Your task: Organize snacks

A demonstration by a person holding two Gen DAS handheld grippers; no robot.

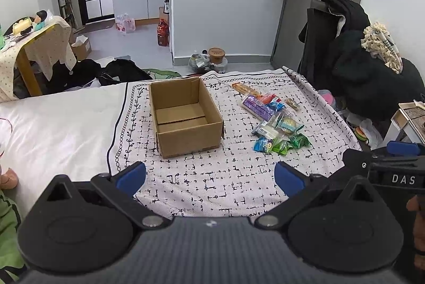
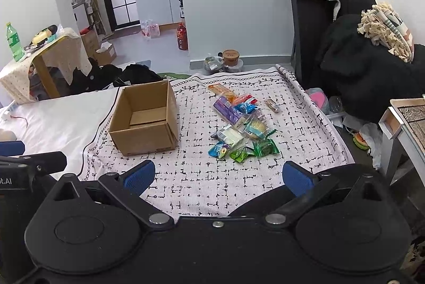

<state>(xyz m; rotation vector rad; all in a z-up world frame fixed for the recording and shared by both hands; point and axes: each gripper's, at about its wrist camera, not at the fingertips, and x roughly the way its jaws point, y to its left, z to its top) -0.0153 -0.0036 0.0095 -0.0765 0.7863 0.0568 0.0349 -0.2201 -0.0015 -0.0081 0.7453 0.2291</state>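
**Nothing boxed yet: the whole pile is still ahead of you**

Your cardboard box sits open on the patterned cloth that covers the bed, toward the cloth's left border, and as far as both views show, its floor is bare. No packet has gone in.

The snack pile lies to the right of the box, well apart from it, strung from near the cloth's far edge down toward the middle. At the far end you have an orange packet and a purple one; a small brown bar lies off on its own toward the right edge. Nearest to you are the green packets and a blue one, so those look like the easiest first picks.

Your left gripper hangs above the near part of the cloth with its jaws spread wide and nothing between them. Your right gripper is the same: wide apart, empty, short of the pile.

By my reckoning you are at the very start. Every packet is left to move, and the loose bar will need its own trip.
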